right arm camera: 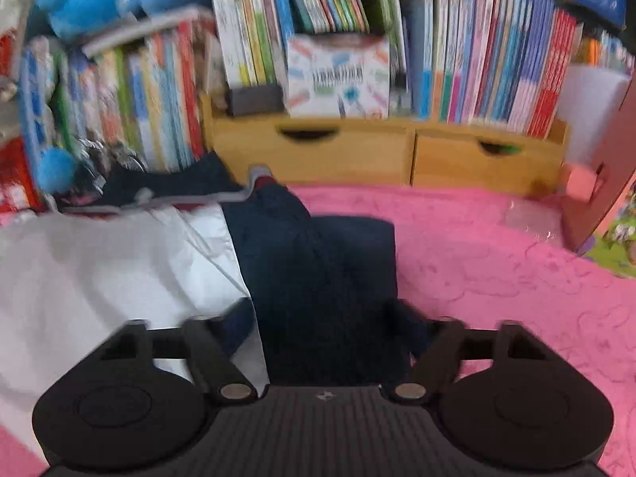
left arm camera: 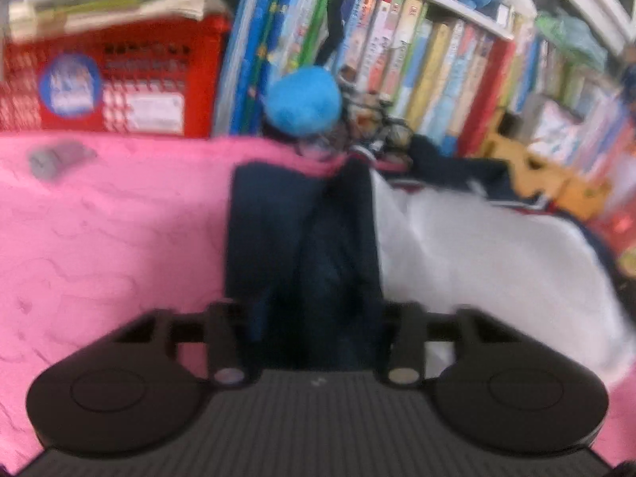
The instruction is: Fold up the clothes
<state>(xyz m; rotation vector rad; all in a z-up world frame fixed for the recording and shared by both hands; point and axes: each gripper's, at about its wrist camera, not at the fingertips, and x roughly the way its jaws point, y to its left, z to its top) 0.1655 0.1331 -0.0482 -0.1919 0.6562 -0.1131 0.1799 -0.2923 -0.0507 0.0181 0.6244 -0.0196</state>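
A white shirt with navy sleeves lies on a pink blanket (left arm camera: 99, 238). In the left wrist view its navy left sleeve (left arm camera: 302, 246) runs up from my left gripper (left arm camera: 314, 318), with the white body (left arm camera: 497, 262) to the right. In the right wrist view the navy right sleeve (right arm camera: 326, 278) rises from my right gripper (right arm camera: 326, 330), with the white body (right arm camera: 99, 274) to the left. Each gripper's fingertips are hidden in dark cloth, so neither grip can be judged.
Bookshelves full of books (right arm camera: 497, 59) stand behind the blanket (right arm camera: 516, 278). A wooden drawer unit (right arm camera: 377, 155) lines the far edge. A red crate (left arm camera: 111, 83) and a blue plush (left arm camera: 306, 99) sit at the back. A small grey object (left arm camera: 55, 159) lies on the blanket.
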